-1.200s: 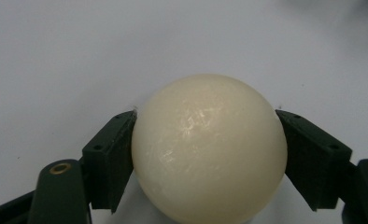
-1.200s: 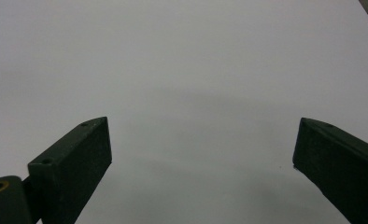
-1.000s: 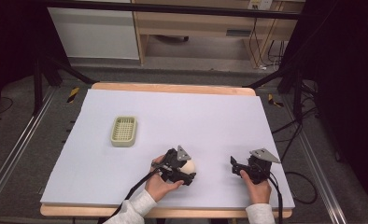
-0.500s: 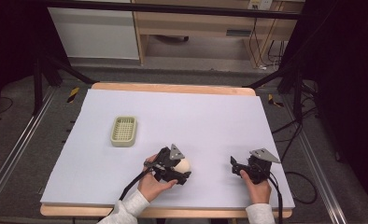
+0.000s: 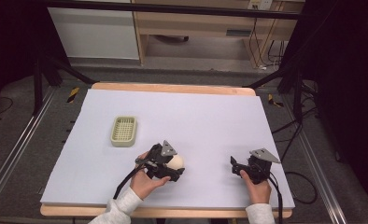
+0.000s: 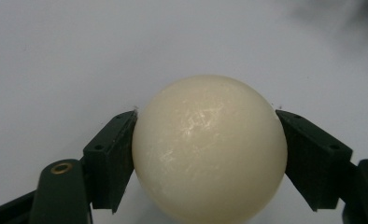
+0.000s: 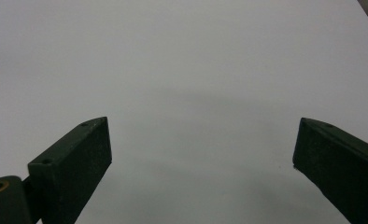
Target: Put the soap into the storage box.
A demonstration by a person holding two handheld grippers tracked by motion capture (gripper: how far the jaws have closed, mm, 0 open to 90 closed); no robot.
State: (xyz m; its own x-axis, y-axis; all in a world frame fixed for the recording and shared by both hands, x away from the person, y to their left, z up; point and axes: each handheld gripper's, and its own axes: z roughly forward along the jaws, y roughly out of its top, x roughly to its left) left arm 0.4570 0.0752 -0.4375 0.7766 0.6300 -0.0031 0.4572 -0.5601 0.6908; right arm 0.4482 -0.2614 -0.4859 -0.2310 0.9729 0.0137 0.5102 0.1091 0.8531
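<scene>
A cream-white ball (image 6: 209,149) sits pinched between the two black jaws of my left gripper (image 5: 176,164), one jaw pressing on each side of it. In the high view the ball (image 5: 176,161) is near the table's front middle, just above the white surface, with the person's left hand behind the gripper. My right gripper (image 5: 234,166) rests at the front right, pointing left. Its jaws stand wide apart in the right gripper view (image 7: 201,140), with only bare white table between them.
A pale green slotted dish (image 5: 123,130) lies on the white sheet (image 5: 205,116) to the left, beyond the left gripper. The wooden table edge (image 5: 173,87) runs along the back. Cables trail from both grippers toward the front edge.
My left gripper has shifted slightly to the left with the ball in its jaws. The right gripper has stayed where it was.
</scene>
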